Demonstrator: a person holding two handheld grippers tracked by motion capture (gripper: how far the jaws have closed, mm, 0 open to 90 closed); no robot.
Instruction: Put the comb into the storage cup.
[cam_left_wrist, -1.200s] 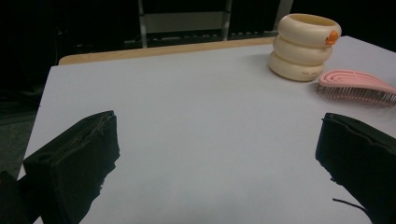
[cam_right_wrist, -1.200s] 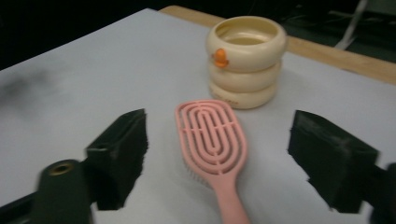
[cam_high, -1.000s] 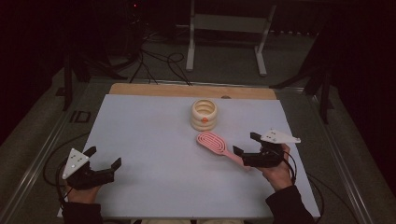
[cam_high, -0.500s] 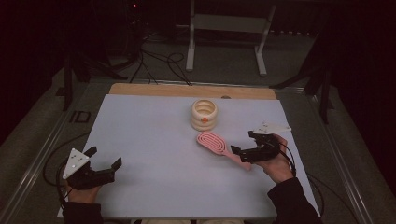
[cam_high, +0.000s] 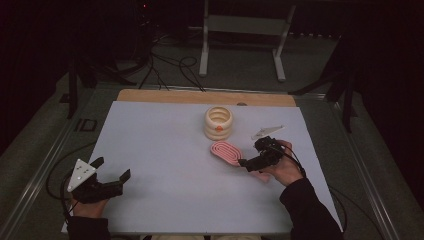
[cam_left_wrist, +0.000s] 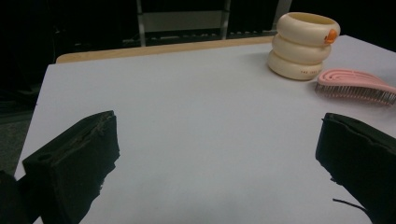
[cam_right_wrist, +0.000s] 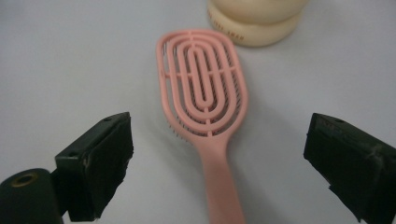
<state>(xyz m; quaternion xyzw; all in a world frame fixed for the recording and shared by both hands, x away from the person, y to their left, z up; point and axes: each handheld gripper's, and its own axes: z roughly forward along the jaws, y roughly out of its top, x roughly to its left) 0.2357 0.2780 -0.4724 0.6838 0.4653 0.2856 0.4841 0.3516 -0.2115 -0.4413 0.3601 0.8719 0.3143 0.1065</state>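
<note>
Between the right tool's (cam_right_wrist: 217, 154) wide-open jaws: pink brush (cam_right_wrist: 205, 102), bristles down on the white counter (cam_high: 160, 145), handle running back toward the tool, neither jaw touching it. Just past the brush head, a cream stack of rings (cam_high: 218, 122), close beside it. Left tool (cam_high: 111, 169) well apart at the near left corner, jaws wide, holding nothing; brush and rings far ahead to its right.

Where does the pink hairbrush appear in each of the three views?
High view: pink hairbrush right of centre, just ahead of the right gripper.
Left gripper view: far right edge, bristles down.
Right gripper view: centre, handle running down between the open jaws.
Shared landmark: the cream ring stack just beyond it.
</note>
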